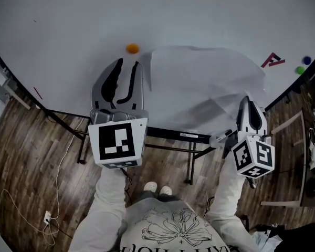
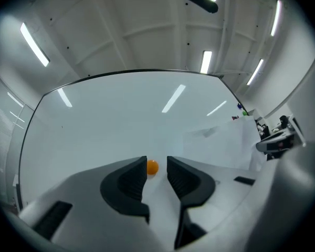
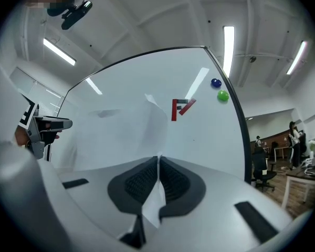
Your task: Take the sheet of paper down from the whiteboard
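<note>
Right gripper view, right tool (image 3: pixel 157 160) clamped on paper sheet (image 3: pixel 115 135) edge, left tool (image 2: pixel 157 168) apart

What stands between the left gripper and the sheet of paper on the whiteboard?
Nothing visible. The left gripper, jaws apart, is left of the sheet of paper; the orange magnet sits ahead of it on the whiteboard, beside the sheet's upper left corner. The right gripper is shut on the sheet.

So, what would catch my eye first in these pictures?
A big white sheet of paper bulges off the whiteboard, with its lower right part pinched in the shut right gripper. To its left, a small orange magnet sits on the board just beyond the open jaws of the left gripper.
</note>
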Action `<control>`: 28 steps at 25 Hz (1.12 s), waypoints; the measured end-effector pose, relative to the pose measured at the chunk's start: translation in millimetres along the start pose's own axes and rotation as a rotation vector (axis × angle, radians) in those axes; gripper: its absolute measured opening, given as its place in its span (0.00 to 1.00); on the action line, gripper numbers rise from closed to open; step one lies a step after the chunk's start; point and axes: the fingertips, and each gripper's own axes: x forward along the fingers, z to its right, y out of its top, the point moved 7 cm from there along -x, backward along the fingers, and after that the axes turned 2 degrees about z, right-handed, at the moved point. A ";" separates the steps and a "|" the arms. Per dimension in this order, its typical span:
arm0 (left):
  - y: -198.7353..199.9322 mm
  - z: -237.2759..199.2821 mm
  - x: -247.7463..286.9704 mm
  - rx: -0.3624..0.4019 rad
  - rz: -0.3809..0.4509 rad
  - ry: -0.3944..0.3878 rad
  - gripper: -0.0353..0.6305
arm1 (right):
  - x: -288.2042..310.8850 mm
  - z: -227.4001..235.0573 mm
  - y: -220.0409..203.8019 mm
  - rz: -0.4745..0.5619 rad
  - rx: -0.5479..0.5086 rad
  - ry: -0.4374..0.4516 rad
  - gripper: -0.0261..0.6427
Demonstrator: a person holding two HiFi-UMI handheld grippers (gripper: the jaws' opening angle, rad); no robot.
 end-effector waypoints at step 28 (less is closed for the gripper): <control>6.3 14.0 -44.1 -0.068 0.004 -0.014 0.22 | -6.9 -41.0 12.1 0.012 -0.010 0.079 0.06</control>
